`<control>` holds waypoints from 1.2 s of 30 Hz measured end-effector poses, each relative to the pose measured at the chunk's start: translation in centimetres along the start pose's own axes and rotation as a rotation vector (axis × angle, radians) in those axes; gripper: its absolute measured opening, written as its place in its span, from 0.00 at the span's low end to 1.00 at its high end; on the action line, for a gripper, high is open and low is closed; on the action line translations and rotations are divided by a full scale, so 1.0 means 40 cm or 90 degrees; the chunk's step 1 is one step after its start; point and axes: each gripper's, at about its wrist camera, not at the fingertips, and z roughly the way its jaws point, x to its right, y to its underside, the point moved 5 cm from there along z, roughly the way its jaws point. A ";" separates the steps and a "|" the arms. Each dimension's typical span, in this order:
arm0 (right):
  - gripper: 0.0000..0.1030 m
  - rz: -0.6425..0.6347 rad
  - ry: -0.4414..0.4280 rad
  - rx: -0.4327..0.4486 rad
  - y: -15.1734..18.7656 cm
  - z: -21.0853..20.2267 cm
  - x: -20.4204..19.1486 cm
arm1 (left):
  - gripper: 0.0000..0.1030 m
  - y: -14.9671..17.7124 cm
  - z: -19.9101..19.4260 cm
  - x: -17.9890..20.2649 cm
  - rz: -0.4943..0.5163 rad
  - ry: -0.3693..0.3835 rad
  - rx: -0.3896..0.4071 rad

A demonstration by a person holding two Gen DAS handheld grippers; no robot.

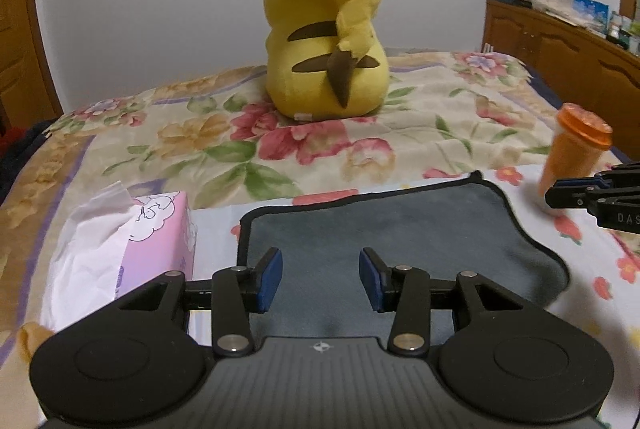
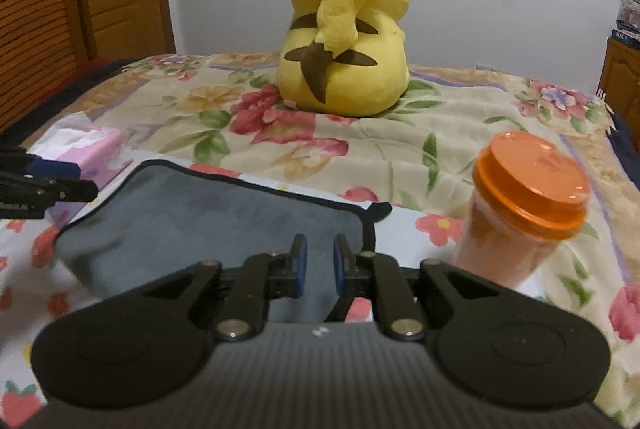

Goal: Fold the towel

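Observation:
A grey towel with a black hem lies on a floral cloth on the bed; it also shows in the right wrist view. Its surface is rumpled on one side. My left gripper is open and empty, hovering over the towel's near part. My right gripper is open with a narrower gap, empty, above the towel's near right edge. Each gripper shows at the edge of the other's view: the right gripper and the left gripper.
A pink tissue box sits just left of the towel. An orange-lidded jar stands right of it. A large yellow plush sits farther back on the floral bedspread. Wooden cabinets line the right wall.

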 end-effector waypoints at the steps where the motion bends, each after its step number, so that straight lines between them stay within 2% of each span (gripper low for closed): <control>1: 0.14 -0.003 0.000 0.000 -0.002 -0.014 -0.004 | 0.46 -0.002 -0.019 0.004 0.003 -0.003 0.006; 10: 0.14 -0.003 -0.001 0.029 -0.028 -0.138 -0.031 | 0.46 0.001 -0.161 0.028 0.003 0.004 0.027; 21: 0.14 0.005 -0.011 0.050 -0.018 -0.249 -0.057 | 0.46 0.058 -0.290 0.044 0.014 -0.013 0.015; 34: 0.15 0.022 -0.009 0.065 0.011 -0.352 -0.078 | 0.59 0.063 -0.424 0.107 0.025 0.003 0.035; 35: 0.18 0.021 -0.006 0.066 0.016 -0.362 -0.080 | 0.61 0.062 -0.434 0.111 0.025 0.003 0.038; 36: 0.33 0.020 -0.002 0.067 0.018 -0.368 -0.081 | 0.63 0.061 -0.443 0.115 0.022 0.002 0.040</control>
